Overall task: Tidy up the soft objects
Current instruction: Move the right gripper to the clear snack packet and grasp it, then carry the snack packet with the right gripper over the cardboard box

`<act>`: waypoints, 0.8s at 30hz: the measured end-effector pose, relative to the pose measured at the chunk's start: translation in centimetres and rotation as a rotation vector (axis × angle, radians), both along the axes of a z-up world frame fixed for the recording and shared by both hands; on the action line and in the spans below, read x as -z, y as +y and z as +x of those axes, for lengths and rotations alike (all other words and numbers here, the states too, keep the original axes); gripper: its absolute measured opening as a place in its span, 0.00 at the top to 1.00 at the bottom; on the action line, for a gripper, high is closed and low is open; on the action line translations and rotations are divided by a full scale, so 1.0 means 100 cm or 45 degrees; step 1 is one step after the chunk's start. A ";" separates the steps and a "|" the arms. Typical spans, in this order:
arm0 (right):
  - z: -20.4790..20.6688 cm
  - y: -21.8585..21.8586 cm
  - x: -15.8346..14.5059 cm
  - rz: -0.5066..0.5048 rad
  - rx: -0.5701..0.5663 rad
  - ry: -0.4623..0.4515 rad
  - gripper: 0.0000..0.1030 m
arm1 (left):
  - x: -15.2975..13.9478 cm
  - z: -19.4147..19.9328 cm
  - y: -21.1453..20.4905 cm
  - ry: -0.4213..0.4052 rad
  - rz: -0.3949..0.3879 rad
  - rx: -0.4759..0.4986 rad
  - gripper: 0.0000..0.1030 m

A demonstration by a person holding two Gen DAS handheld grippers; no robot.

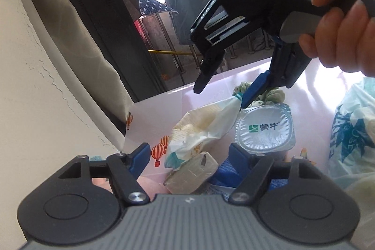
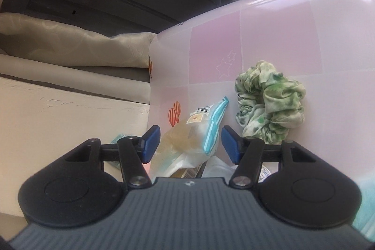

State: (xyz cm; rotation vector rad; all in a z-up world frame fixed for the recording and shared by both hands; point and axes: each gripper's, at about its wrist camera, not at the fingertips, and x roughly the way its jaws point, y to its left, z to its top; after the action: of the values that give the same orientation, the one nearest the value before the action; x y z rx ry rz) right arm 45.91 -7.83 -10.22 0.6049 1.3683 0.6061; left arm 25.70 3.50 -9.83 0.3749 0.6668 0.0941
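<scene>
A crumpled clear snack bag (image 1: 201,128) with a teal-striped end lies on the pink table (image 1: 316,86). My right gripper (image 1: 222,90) hangs open over the bag's far end, one blue pad beside its tip; in the right wrist view the bag (image 2: 194,132) sits between its open fingers (image 2: 191,144). A green tie-dye scrunchie (image 2: 269,102) lies to the right, partly hidden in the left wrist view (image 1: 274,95). My left gripper (image 1: 189,156) is open and empty over a wrapped beige block (image 1: 194,175).
A sealed yogurt cup (image 1: 264,130) stands right of the bag. A white plastic bag with blue print (image 1: 351,132) lies at far right. A cream wall (image 1: 35,97) and cushion (image 2: 70,43) border the table's left edge. Blue packaging (image 1: 222,179) lies under my left gripper.
</scene>
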 end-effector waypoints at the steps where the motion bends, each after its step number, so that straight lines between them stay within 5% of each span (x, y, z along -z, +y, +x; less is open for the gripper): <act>1: 0.001 0.003 0.002 -0.008 -0.014 0.006 0.42 | 0.002 0.003 0.000 0.007 0.001 0.001 0.29; 11: 0.007 0.020 0.026 0.003 -0.043 0.059 0.46 | 0.013 0.024 0.003 0.043 0.029 -0.025 0.67; 15: 0.008 0.017 0.028 0.038 -0.004 0.065 0.55 | 0.013 0.024 0.001 0.019 0.056 -0.025 0.74; 19: 0.006 0.018 0.030 0.066 0.028 0.067 0.75 | 0.008 0.019 -0.003 -0.018 0.082 -0.026 0.83; 24: 0.000 0.019 0.013 0.108 0.030 0.015 0.78 | -0.011 0.005 -0.005 -0.086 0.100 -0.039 0.84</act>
State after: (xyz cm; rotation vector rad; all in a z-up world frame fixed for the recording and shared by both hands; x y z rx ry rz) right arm 45.93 -5.94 -11.56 0.6931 1.3495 0.6451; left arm 26.23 2.95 -8.75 0.4349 0.6035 0.1617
